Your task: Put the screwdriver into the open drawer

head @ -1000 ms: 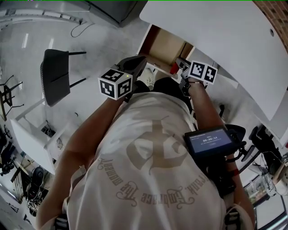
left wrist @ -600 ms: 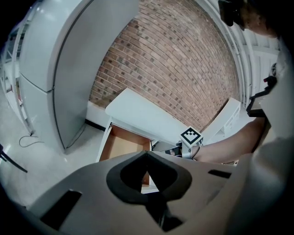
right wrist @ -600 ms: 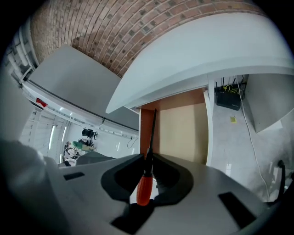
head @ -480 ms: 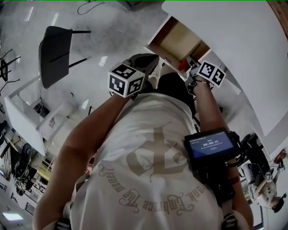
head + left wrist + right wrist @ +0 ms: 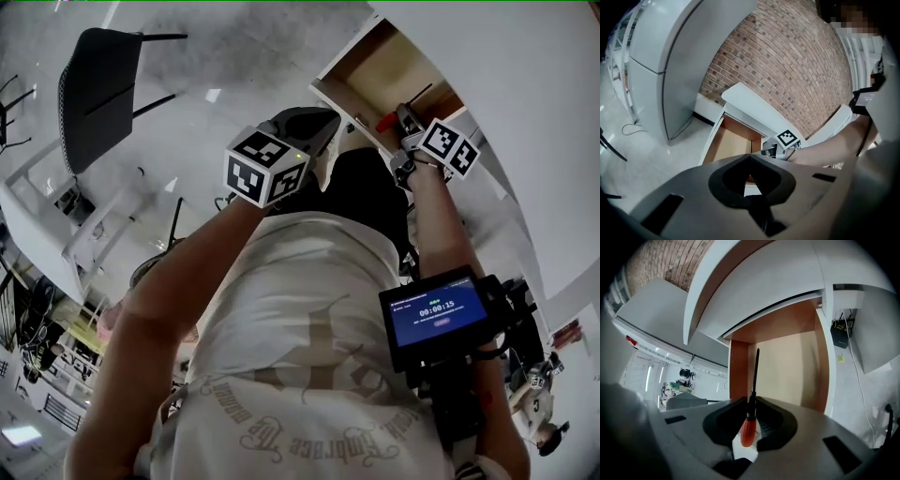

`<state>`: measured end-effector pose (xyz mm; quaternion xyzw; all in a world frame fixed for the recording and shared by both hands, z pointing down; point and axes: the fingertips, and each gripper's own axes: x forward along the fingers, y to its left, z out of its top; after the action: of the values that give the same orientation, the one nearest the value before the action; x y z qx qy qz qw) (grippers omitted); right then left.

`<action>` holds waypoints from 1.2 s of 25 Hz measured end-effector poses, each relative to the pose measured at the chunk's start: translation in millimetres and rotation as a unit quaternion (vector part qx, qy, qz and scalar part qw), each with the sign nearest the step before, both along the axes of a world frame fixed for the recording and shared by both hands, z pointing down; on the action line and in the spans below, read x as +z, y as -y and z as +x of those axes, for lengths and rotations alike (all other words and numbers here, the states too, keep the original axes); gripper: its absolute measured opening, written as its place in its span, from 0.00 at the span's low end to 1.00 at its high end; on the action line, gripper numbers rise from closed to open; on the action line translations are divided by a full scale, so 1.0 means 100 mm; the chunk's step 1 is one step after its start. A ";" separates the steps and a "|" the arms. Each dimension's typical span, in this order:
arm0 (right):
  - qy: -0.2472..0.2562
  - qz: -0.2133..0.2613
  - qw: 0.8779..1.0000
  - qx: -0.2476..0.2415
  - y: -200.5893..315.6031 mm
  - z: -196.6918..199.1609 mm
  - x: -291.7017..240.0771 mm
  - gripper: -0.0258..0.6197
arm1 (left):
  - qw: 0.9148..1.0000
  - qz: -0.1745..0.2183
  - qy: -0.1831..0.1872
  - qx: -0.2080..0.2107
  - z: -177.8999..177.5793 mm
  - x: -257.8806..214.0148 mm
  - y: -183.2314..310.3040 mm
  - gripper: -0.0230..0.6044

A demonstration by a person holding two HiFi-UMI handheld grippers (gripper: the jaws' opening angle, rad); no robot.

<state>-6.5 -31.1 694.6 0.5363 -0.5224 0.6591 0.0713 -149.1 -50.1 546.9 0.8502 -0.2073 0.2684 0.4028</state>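
The screwdriver (image 5: 747, 430) has an orange-red handle and a thin black shaft (image 5: 755, 371). My right gripper (image 5: 752, 401) is shut on it near the top of the handle, and the shaft points into the open drawer (image 5: 787, 366). In the head view the red handle (image 5: 386, 123) shows beside the right gripper (image 5: 405, 117), at the near edge of the wooden drawer (image 5: 394, 66). My left gripper (image 5: 314, 127) hangs left of the drawer's corner. Its jaws meet at the tips (image 5: 750, 155) with nothing between them.
The drawer juts out from under a white desktop (image 5: 525, 103), with a brick wall (image 5: 787, 61) behind it. A black chair (image 5: 94, 94) stands on the pale floor at the left. A phone (image 5: 439, 314) is strapped to the right forearm. White shelving (image 5: 56, 225) stands at the far left.
Both grippers have dropped toward the drawer. The screwdriver's handle now sits at the drawer's near edge, and the drawer shows larger and nearer in the head view.
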 end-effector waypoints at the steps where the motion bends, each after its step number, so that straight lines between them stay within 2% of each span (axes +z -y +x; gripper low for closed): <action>1: -0.001 0.001 1.000 0.001 0.02 0.03 0.01 0.15 | 1.000 -0.002 0.000 0.000 0.02 0.02 -0.02 0.07; 8: -0.010 -0.008 1.000 -0.004 0.08 0.10 0.00 0.15 | 1.000 -0.018 -0.002 -0.010 0.18 -0.02 -0.14 0.07; 15: -0.034 -0.007 0.999 -0.012 0.29 0.24 0.02 0.15 | 0.999 -0.012 -0.005 -0.030 0.23 -0.21 -0.07 0.07; 30: -0.069 -0.045 0.995 -0.056 0.20 0.47 0.18 0.15 | 0.999 -0.024 0.000 -0.047 0.23 -0.32 -0.17 0.07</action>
<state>40.6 -50.7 712.2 0.5466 -0.5152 0.6383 0.1683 -126.0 -32.9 514.9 0.8295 -0.2406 0.2539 0.4353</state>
